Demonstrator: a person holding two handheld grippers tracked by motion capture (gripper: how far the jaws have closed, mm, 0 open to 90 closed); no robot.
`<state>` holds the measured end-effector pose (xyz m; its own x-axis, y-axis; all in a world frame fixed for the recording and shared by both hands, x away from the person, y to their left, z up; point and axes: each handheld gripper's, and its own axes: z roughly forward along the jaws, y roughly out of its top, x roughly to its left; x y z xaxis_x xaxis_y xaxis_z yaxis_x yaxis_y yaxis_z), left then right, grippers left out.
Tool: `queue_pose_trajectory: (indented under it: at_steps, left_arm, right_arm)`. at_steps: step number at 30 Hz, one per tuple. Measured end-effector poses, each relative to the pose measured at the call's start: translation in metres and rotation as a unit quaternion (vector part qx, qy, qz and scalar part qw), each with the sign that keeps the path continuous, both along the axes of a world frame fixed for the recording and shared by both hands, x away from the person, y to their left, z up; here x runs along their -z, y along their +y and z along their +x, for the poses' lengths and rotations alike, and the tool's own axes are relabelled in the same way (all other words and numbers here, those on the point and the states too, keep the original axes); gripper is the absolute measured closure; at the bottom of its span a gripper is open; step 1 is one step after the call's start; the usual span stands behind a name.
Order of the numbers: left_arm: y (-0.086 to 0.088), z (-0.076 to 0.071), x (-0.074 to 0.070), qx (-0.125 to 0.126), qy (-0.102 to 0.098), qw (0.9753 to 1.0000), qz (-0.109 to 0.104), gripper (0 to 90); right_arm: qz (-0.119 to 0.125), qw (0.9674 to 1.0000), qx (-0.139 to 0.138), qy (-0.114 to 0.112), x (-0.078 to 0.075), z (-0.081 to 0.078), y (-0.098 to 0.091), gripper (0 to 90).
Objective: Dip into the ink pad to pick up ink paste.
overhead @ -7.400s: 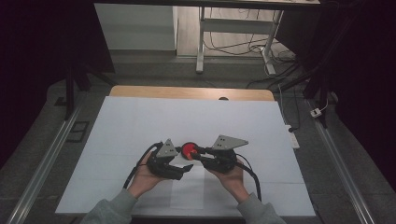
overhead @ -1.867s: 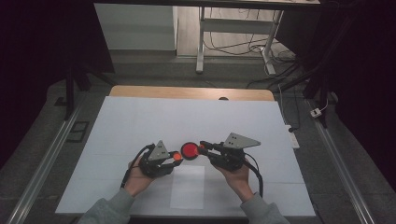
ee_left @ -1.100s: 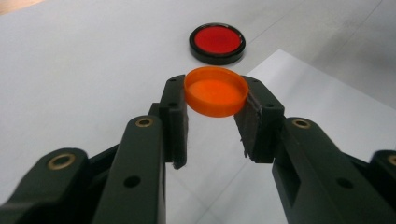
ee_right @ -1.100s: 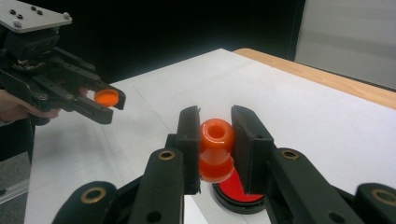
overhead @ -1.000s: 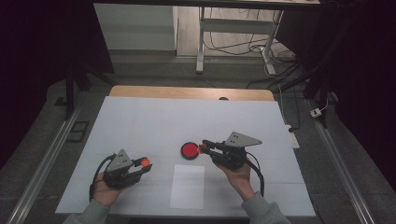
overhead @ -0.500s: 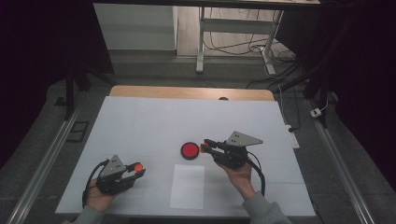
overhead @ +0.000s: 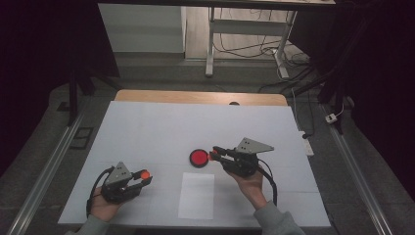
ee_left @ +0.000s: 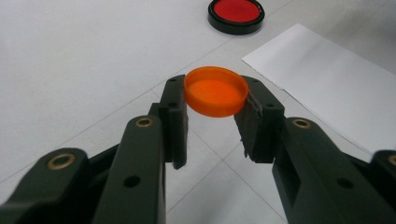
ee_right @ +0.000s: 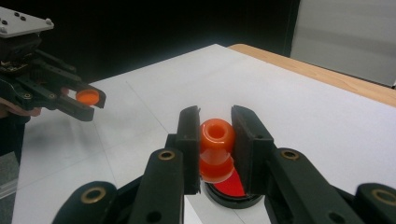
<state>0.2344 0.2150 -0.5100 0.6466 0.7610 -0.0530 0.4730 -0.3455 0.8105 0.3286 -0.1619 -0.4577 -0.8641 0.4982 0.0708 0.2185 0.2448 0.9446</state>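
My left gripper point(overhead: 143, 176) point(ee_left: 215, 114) is shut on a small orange cap point(ee_left: 215, 91) point(overhead: 144, 173), held flat between its pads near the table's front left. My right gripper point(overhead: 213, 154) point(ee_right: 215, 140) is shut on an orange bottle point(ee_right: 216, 149) with an open neck, upright just above a round red dish point(overhead: 199, 158) point(ee_right: 231, 192) with a black rim. In the right gripper view the left gripper point(ee_right: 88, 100) shows far off at the left with the cap point(ee_right: 87, 96). The dish point(ee_left: 236, 14) lies at the top of the left gripper view.
A white sheet of paper point(overhead: 196, 195) point(ee_left: 327, 79) lies in front of the dish on the white table cover point(overhead: 161, 132). The wooden table edge point(overhead: 195, 96) runs along the back. Metal rails flank the table, and cables lie on the floor behind.
The left hand has carried the orange cap away from the bottle to the front left, then shifted slightly right. The right gripper has kept still with the bottle over the dish.
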Motion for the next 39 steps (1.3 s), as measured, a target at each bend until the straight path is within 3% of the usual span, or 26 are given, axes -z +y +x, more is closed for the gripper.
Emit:
queue_pose_trajectory:
  at_steps: [13,39]
  left_arm:
    - [0.001,0.001,0.001,0.002,0.003,1.0,-0.005,64.6]
    - [0.0,0.001,0.001,-0.002,0.003,1.0,-0.004,64.6]
  right_arm:
    - [-0.015,0.9999,0.002,0.001,0.005,0.006,0.006,72.7]
    - [-0.044,0.9985,0.018,0.028,0.027,0.033,0.022,72.7]
